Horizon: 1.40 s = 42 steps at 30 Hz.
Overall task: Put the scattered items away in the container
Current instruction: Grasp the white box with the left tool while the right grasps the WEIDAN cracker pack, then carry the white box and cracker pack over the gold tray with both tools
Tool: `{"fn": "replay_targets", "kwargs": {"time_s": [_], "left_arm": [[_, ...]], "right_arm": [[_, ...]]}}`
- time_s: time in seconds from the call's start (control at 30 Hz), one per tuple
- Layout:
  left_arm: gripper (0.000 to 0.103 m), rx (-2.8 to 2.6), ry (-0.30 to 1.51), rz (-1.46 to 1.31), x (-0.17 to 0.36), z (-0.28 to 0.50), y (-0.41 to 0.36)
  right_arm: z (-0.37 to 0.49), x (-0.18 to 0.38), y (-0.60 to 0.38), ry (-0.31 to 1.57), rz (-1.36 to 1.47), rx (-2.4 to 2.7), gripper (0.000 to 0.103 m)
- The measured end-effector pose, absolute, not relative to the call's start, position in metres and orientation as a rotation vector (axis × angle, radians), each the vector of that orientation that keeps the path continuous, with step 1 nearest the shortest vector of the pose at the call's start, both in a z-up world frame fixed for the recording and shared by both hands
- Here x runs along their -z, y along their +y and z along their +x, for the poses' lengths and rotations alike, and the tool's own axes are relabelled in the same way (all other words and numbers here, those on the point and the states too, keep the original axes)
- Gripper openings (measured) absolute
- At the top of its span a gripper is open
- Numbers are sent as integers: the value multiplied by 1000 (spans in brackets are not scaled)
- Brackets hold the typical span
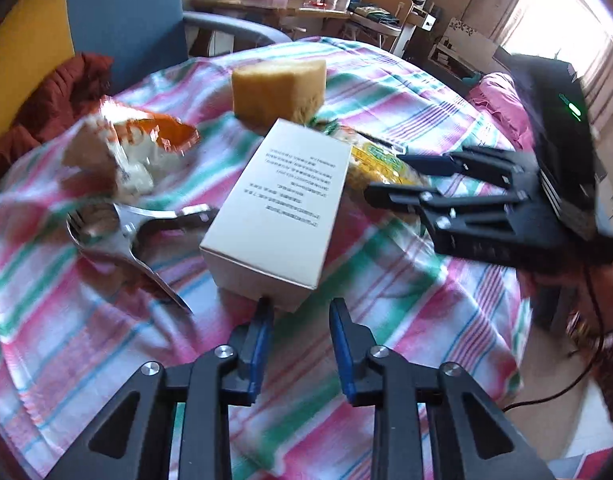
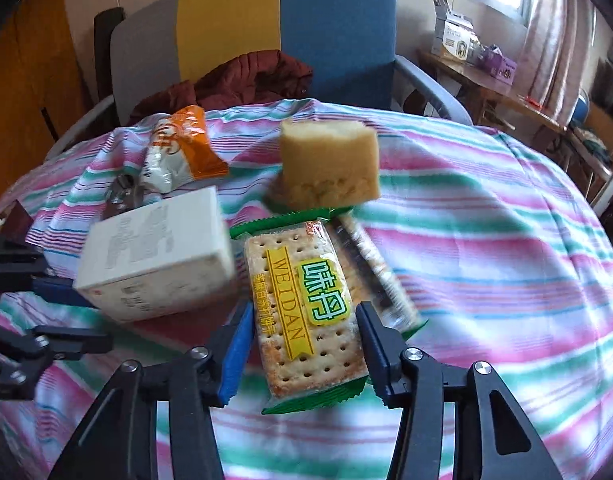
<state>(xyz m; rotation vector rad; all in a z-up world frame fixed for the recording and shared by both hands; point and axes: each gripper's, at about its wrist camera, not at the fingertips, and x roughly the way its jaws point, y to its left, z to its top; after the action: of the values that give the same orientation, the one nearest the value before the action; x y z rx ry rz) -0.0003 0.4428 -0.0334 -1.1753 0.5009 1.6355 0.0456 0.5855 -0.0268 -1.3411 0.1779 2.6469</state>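
Note:
A white box (image 1: 280, 204) lies on the striped cloth (image 1: 386, 300); my left gripper (image 1: 300, 312) is open just in front of its near end. The box also shows in the right wrist view (image 2: 158, 256). A green cracker packet (image 2: 302, 304) lies between the open fingers of my right gripper (image 2: 306, 320), which appears in the left wrist view (image 1: 398, 176) at the right. A yellow sponge (image 1: 278, 92) stands behind, also in the right wrist view (image 2: 330, 164). An orange snack bag (image 1: 122, 148) lies at the left. No container is in view.
Metal tongs (image 1: 126, 232) lie left of the box. A second dark-striped packet (image 2: 370, 268) lies beside the crackers. A blue and yellow chair (image 2: 286, 28) with a red jacket (image 2: 242, 80) stands behind the round table. A cluttered desk (image 1: 274, 4) is farther back.

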Motion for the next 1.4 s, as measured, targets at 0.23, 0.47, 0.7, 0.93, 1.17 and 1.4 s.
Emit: {"fn": "replay_targets", "kwargs": {"time_s": [0.23,0.47,0.7,0.93,1.17,1.4], "left_arm": [[22,-1588,472,-1188,29,20,420],[27,-1601,393,-1242,32,47,380],[66,-1801,361,-1094,-8,38,357],[66,-1691,470,-1170,20,27,410],[52,-1725,537,-1125,28,36,418],[51,-1738,360,-1154,5,29,382]], "right_arm": [[73,30,567,450,-1294,-2656,49],[107,33,529,661,-1265,-2688,49],[123,42,521,688,-1209,-2575,49],[122,45,523,667,-1208,-2569,49],[121,46,517,607,-1212,-2558,49],[130,32,520,778,-1176,-2564,48]]}}
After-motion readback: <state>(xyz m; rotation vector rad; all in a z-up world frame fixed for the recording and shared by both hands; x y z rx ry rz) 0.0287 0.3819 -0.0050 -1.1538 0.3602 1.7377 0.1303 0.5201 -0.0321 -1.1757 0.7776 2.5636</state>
